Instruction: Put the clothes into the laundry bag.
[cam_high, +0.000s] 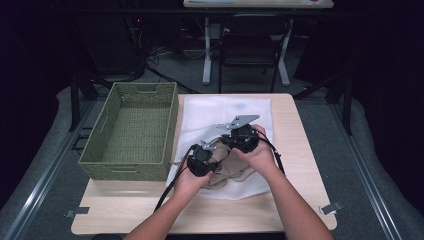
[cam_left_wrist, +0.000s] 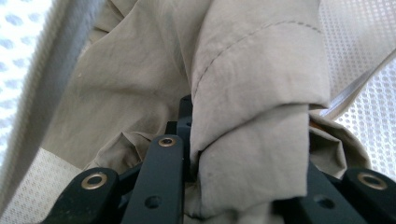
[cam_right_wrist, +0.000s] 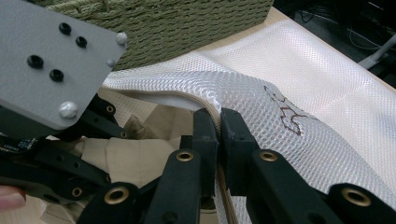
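Note:
A beige garment (cam_high: 234, 171) lies bunched at the near end of a white mesh bag (cam_high: 225, 107) on the table. My left gripper (cam_high: 204, 164) is shut on a thick fold of the garment (cam_left_wrist: 140, 79); the cloth wraps over its right jaw in the left gripper view, with the gripper (cam_left_wrist: 247, 140) buried in it. My right gripper (cam_high: 241, 140) is shut on the rim of the mesh bag (cam_right_wrist: 289, 121), which it holds lifted; its jaws (cam_right_wrist: 219, 123) pinch the mesh edge. Under that raised rim lies the garment (cam_right_wrist: 140, 158), beside the left gripper (cam_right_wrist: 70, 154).
A green woven basket (cam_high: 125, 170) stands at the table's left, right against the bag; its wall (cam_right_wrist: 187, 23) rises behind the grippers. Bare wooden table (cam_high: 295, 150) runs along the right and front edges. A chair and desk legs stand beyond the far edge.

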